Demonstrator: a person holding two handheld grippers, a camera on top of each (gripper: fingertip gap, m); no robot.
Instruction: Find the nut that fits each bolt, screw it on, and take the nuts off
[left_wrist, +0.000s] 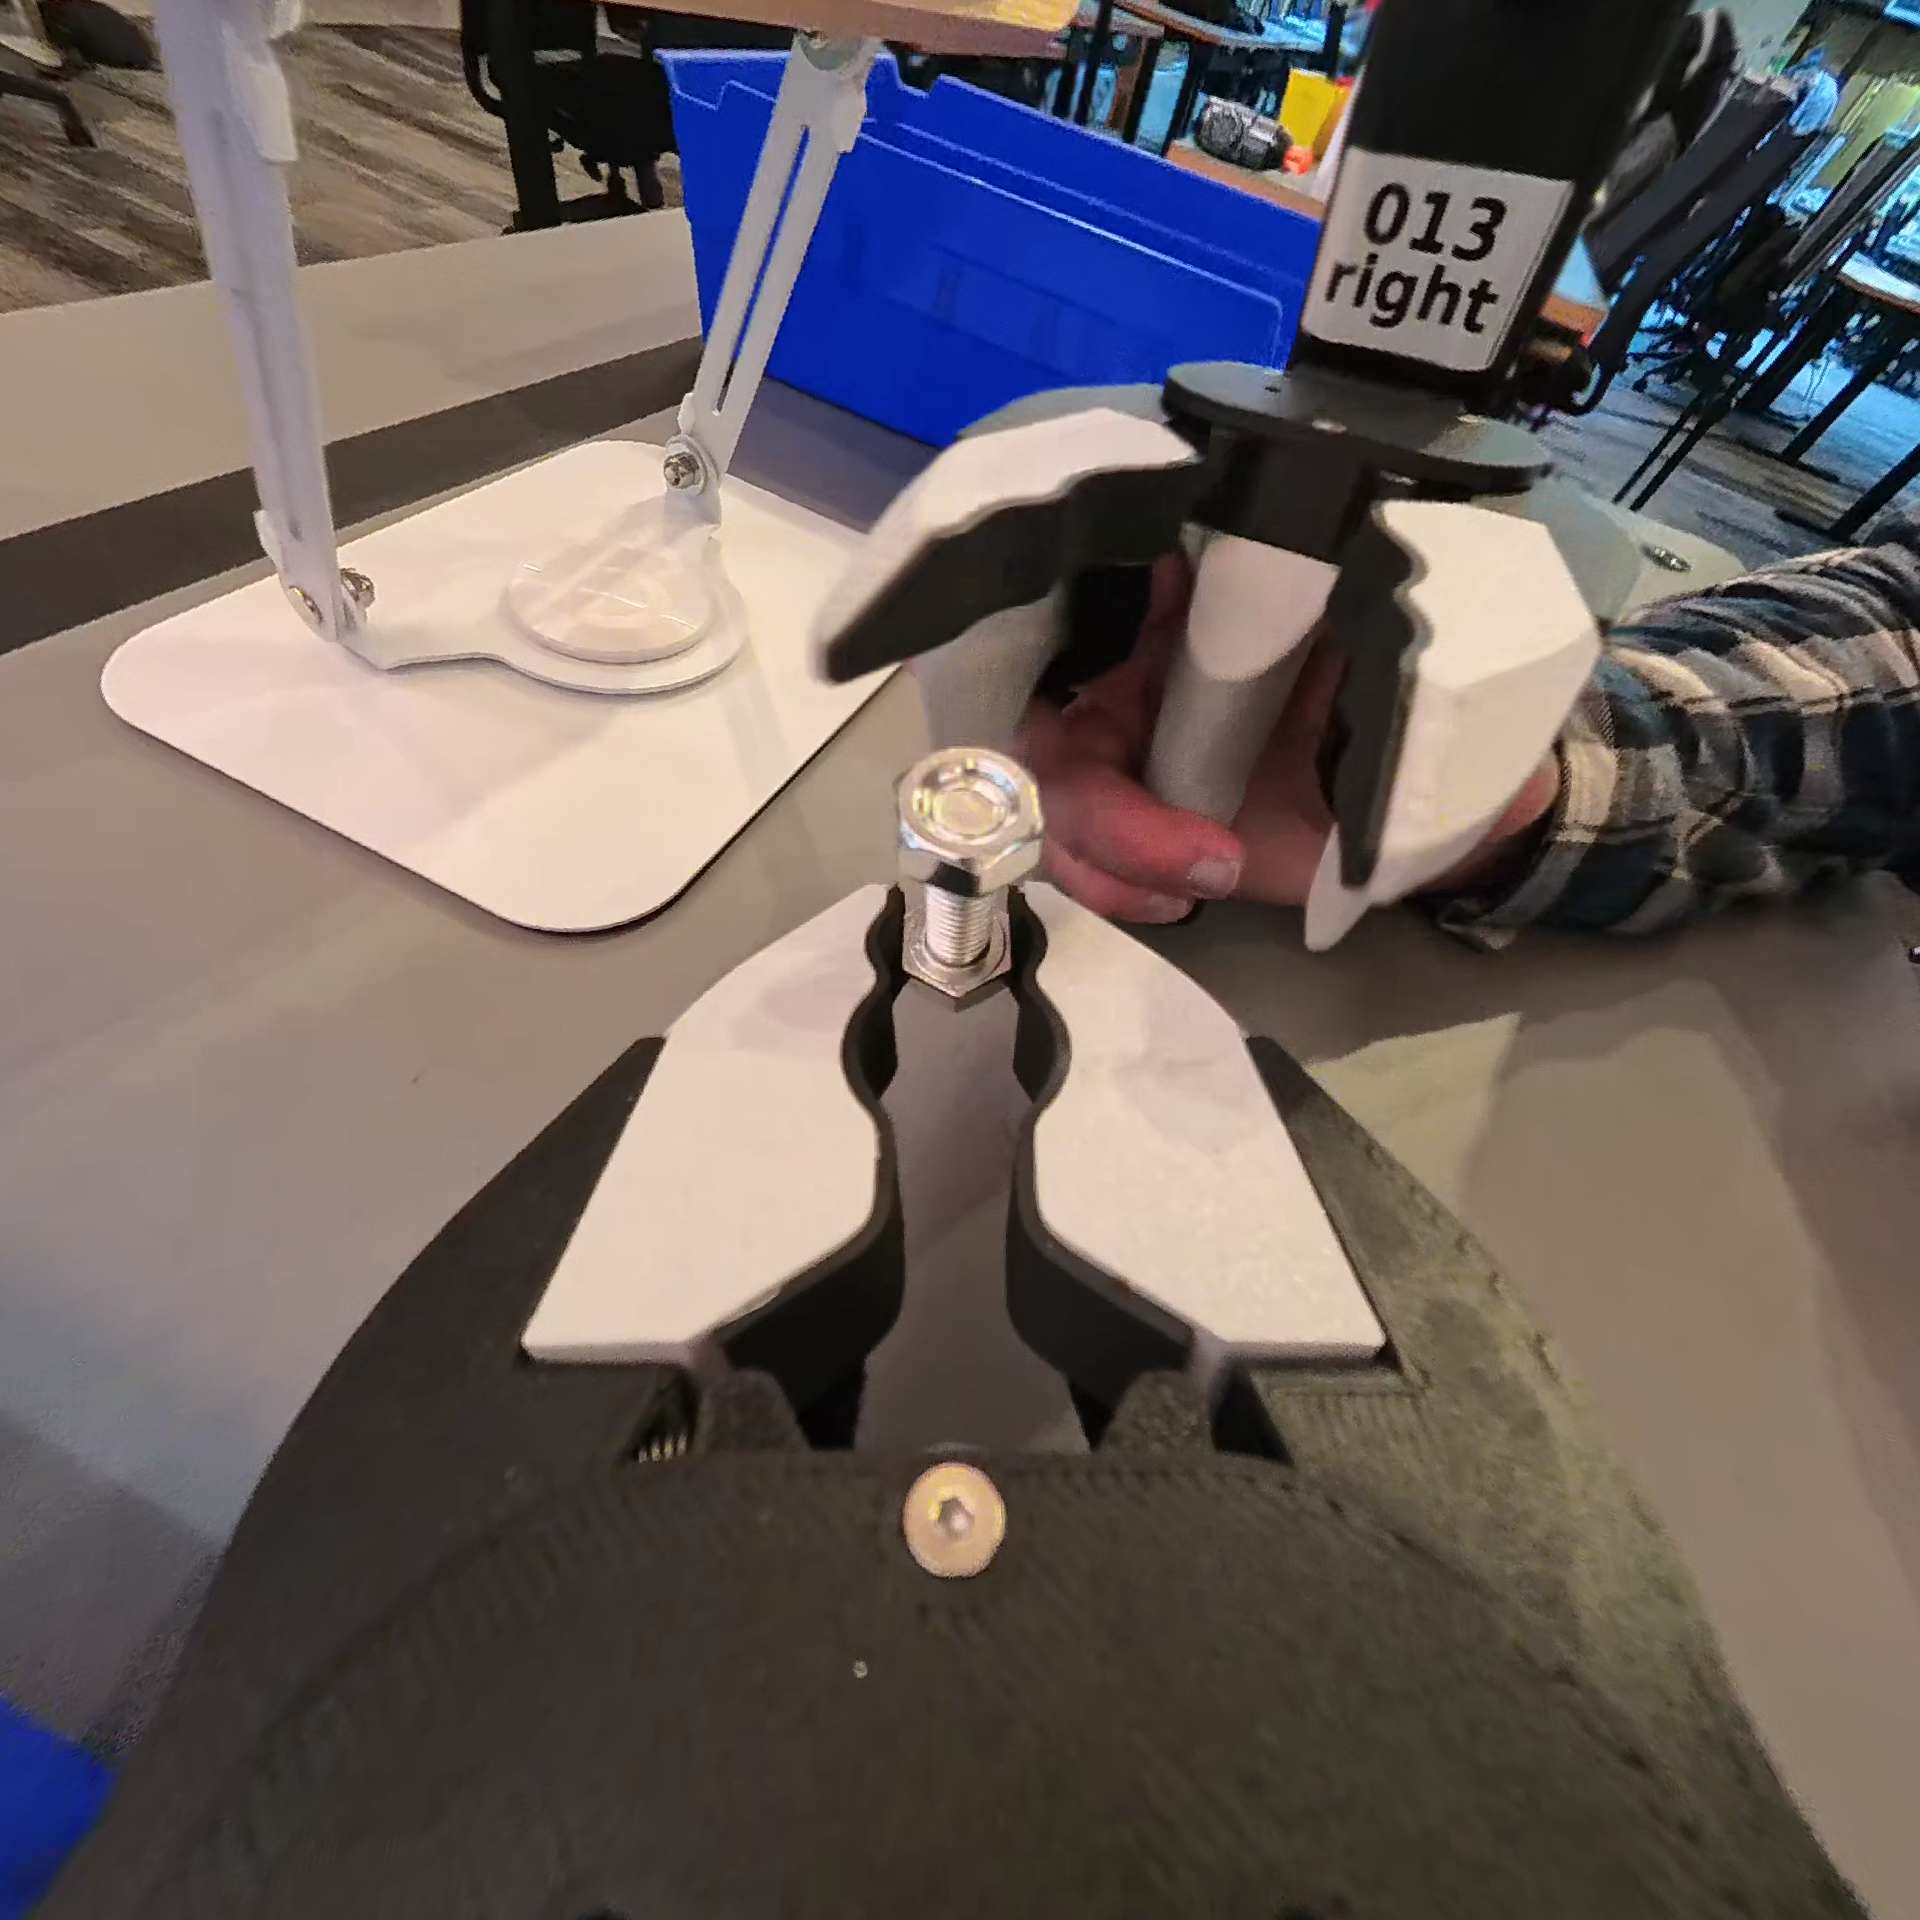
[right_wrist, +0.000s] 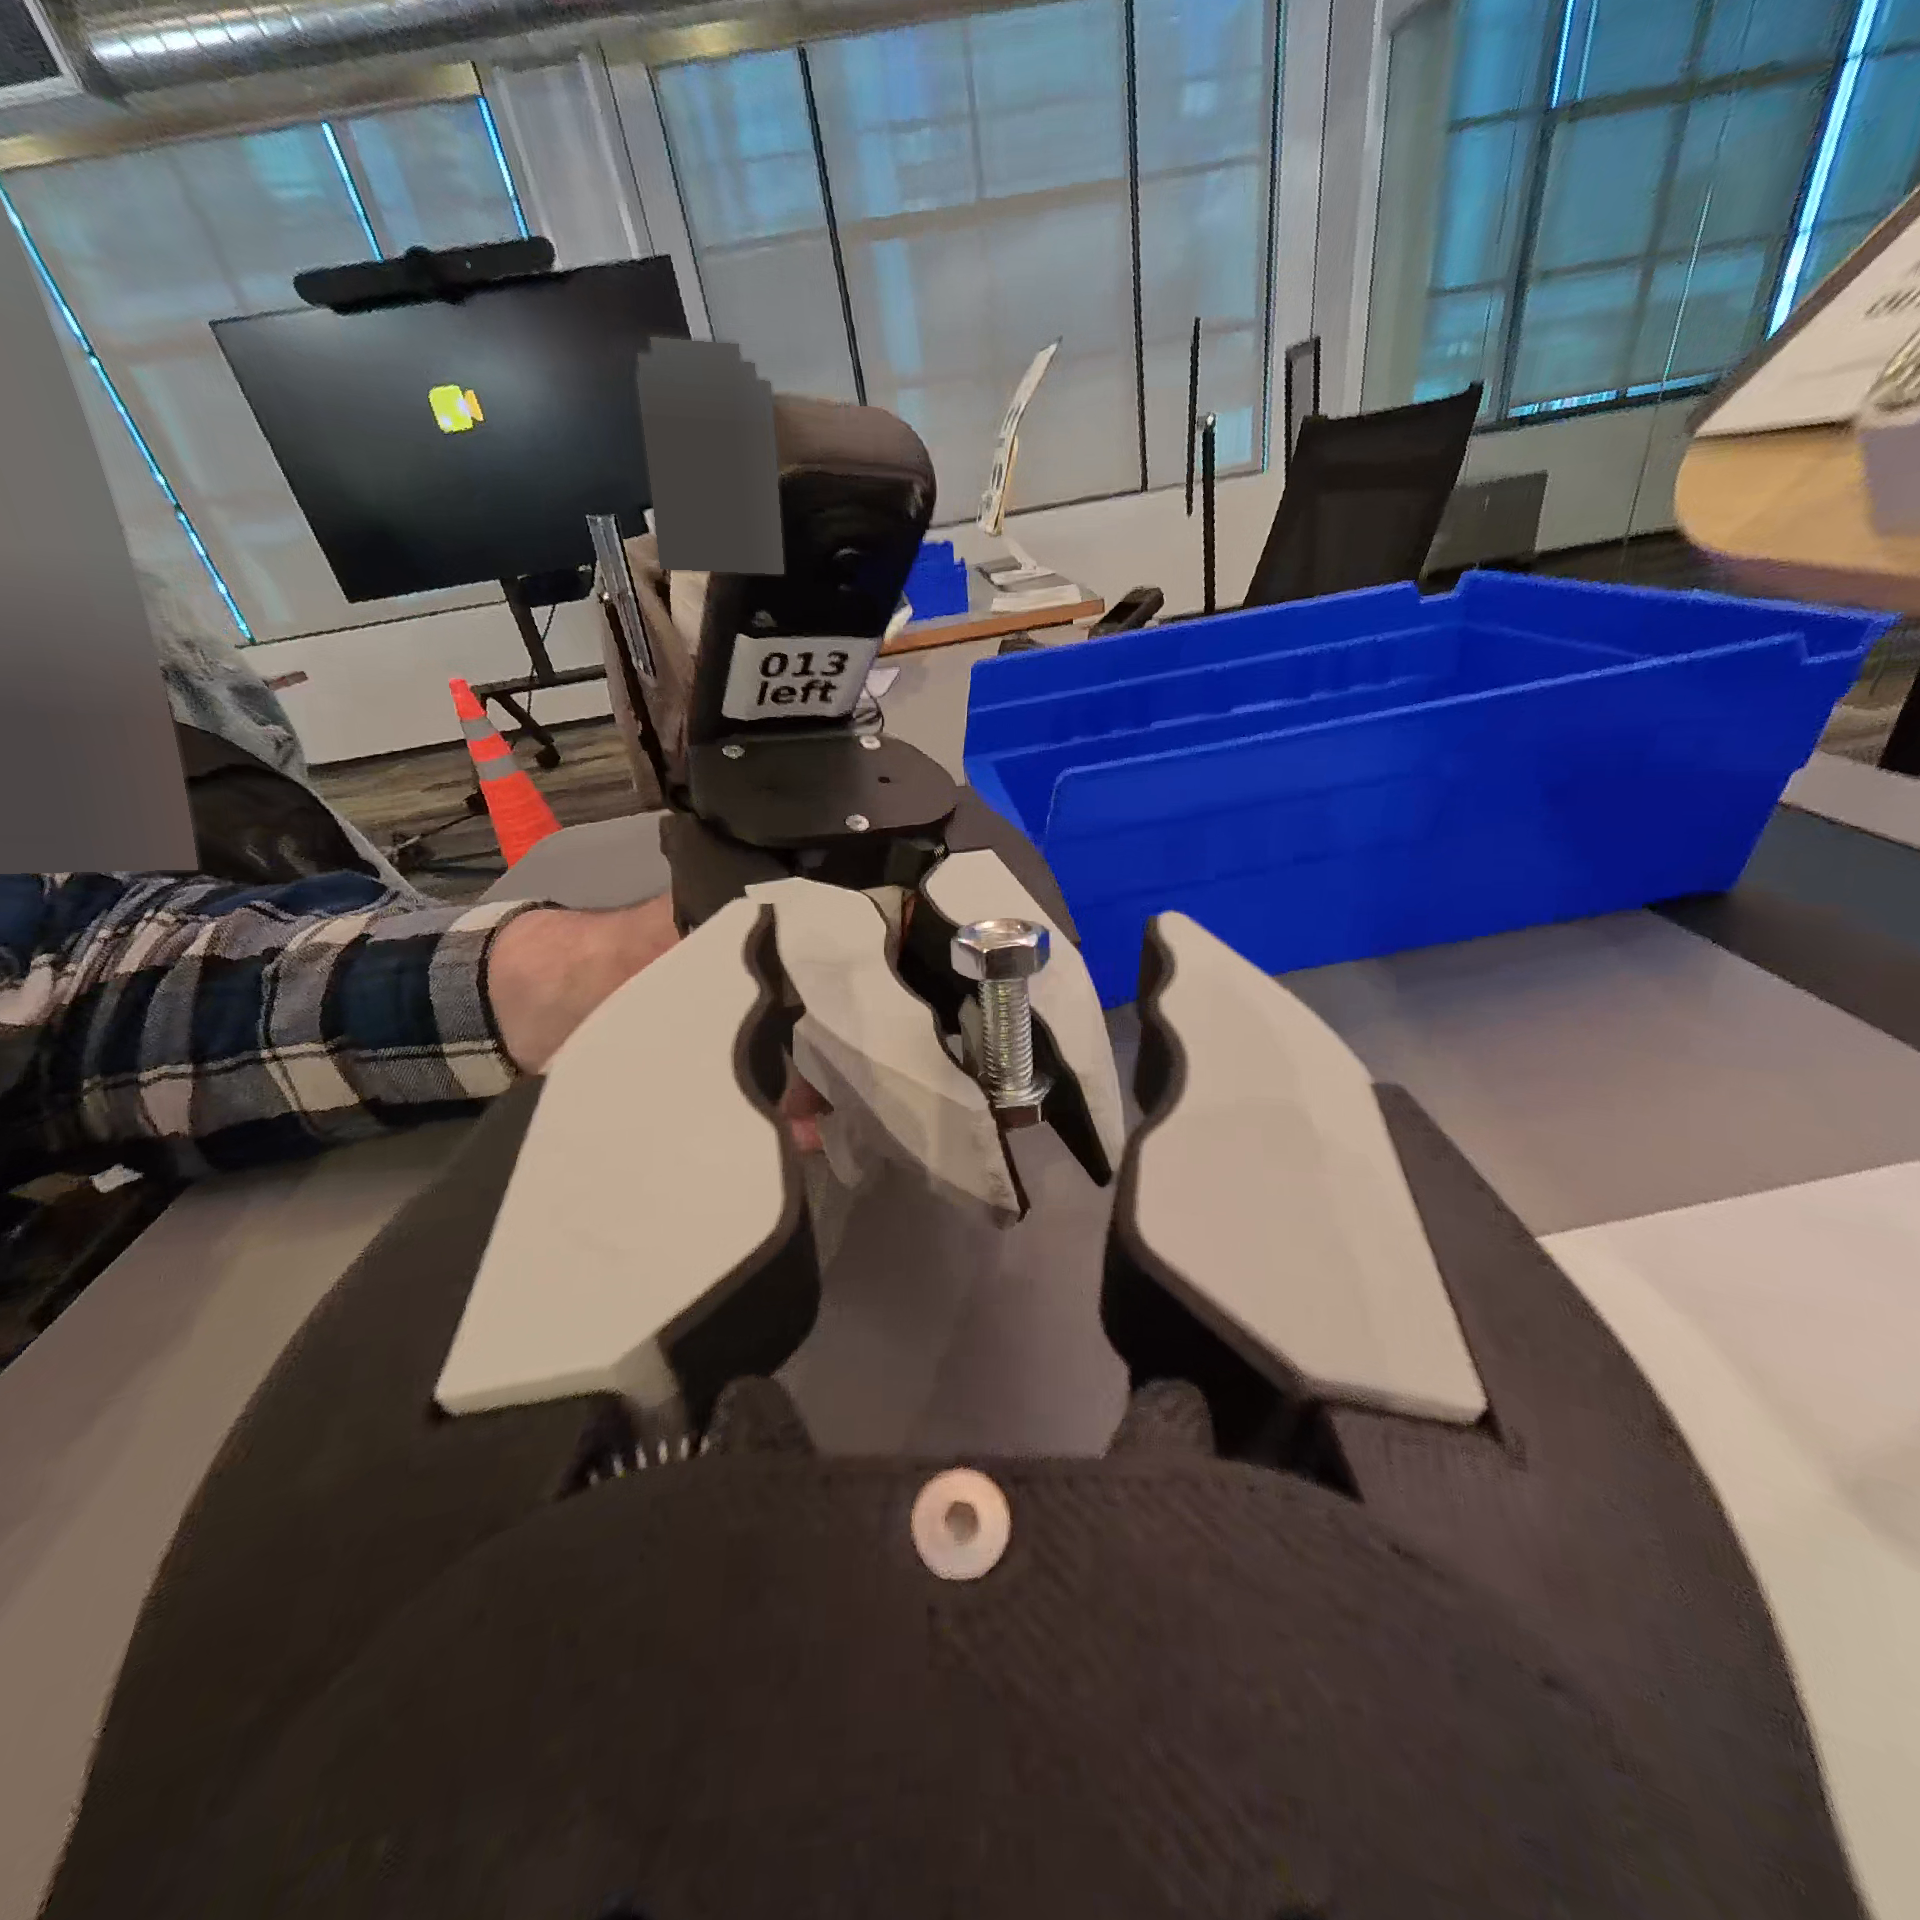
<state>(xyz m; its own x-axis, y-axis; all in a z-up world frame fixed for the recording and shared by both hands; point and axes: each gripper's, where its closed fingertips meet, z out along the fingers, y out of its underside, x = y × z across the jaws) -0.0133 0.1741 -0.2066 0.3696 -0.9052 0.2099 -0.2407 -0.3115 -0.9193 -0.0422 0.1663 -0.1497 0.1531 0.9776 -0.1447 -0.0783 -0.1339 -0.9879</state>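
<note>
Grey tabletop (left_wrist: 260, 1039) is carrying a white stand base (left_wrist: 416, 748) and a blue plastic bin (right_wrist: 1455, 790), with office windows behind. Left gripper (left_wrist: 954, 971) is pinching a hex nut (left_wrist: 951, 975) between its fingertips, holding a silver hex bolt (left_wrist: 966, 831) upright with its head on top and the nut threaded near the lower end. Right gripper (right_wrist: 956, 1029) is facing it from close by, its fingers (right_wrist: 1247, 1143) spread wide with nothing between the pads.
</note>
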